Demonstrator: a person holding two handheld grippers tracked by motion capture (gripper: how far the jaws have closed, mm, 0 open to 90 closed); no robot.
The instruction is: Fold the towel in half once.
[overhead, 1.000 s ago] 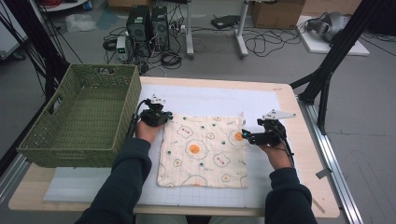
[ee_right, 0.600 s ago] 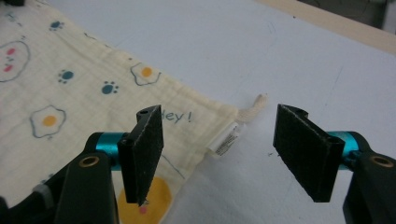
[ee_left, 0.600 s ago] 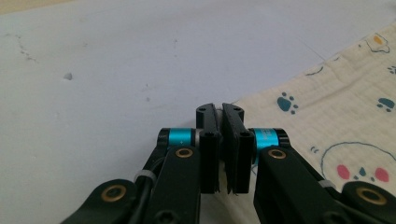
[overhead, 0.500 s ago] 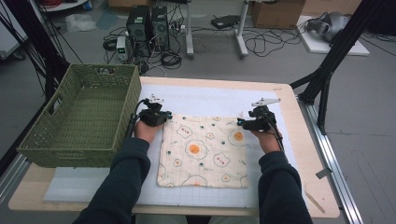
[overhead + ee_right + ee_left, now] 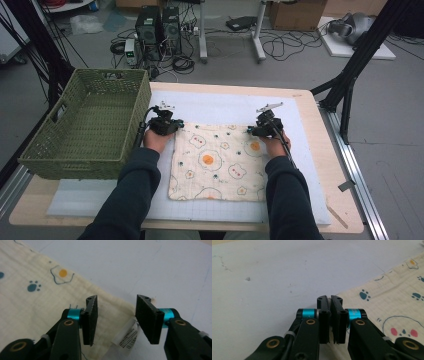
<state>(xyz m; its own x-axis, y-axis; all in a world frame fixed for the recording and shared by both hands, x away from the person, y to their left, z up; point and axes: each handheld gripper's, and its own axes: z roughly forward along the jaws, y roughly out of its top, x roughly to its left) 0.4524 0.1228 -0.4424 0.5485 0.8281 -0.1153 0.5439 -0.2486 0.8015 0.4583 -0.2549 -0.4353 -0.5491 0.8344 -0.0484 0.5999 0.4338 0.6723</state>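
Observation:
A cream cloth [image 5: 220, 165] printed with fried eggs and paw prints lies flat on the white mat [image 5: 225, 102]. My left gripper [image 5: 172, 127] rests at the cloth's far left corner. In the left gripper view it [image 5: 330, 298] is shut, with the corner of the cloth [image 5: 392, 297] running in between its jaws. My right gripper [image 5: 252, 131] is at the far right corner. In the right gripper view its jaws [image 5: 116, 301] have just been closing and stand partly open astride the cloth [image 5: 37, 300] corner and its white label [image 5: 126, 336], pads apart from the fabric.
A green wicker basket [image 5: 85, 125] stands on the left part of the table, close to my left forearm. The wooden table edge [image 5: 345, 200] runs down the right side. Black frame legs [image 5: 350, 90], computers and cables sit on the floor beyond.
My right hand has moved left and slightly down to the cloth's far right corner, and its jaws have narrowed. The left hand and the cloth have stayed put.

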